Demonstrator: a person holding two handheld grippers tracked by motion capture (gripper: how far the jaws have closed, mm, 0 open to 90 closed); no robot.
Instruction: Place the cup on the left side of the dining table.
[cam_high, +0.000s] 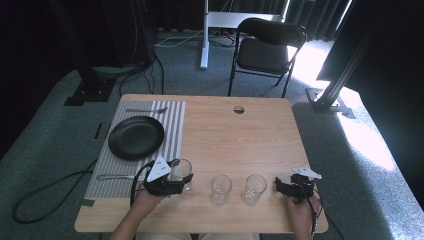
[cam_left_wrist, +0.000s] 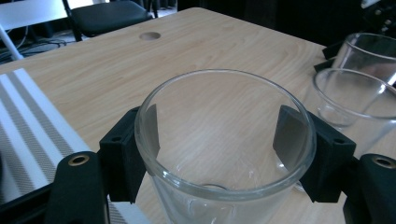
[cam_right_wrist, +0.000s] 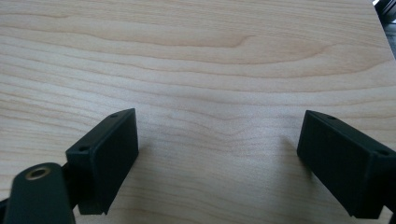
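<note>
My left gripper (cam_high: 181, 181) is shut on a clear drinking glass (cam_high: 181, 172) near the table's front left; in the left gripper view both black pads (cam_left_wrist: 125, 154) press the sides of that glass (cam_left_wrist: 224, 140), which looks raised a little off the wood. Two more empty glasses stand to its right, one in the middle (cam_high: 220, 188) and one further right (cam_high: 254, 188); both also appear in the left gripper view (cam_left_wrist: 348, 98). My right gripper (cam_high: 281, 186) rests low at the front right, its jaws open over bare wood (cam_right_wrist: 219, 154).
A striped placemat (cam_high: 175, 125) on the table's left holds a black plate (cam_high: 136, 137), a fork (cam_high: 146, 110) behind it and a spoon (cam_high: 115, 176) in front. The table (cam_high: 240, 135) has a cable hole (cam_high: 239, 109). A black chair (cam_high: 265, 47) stands beyond.
</note>
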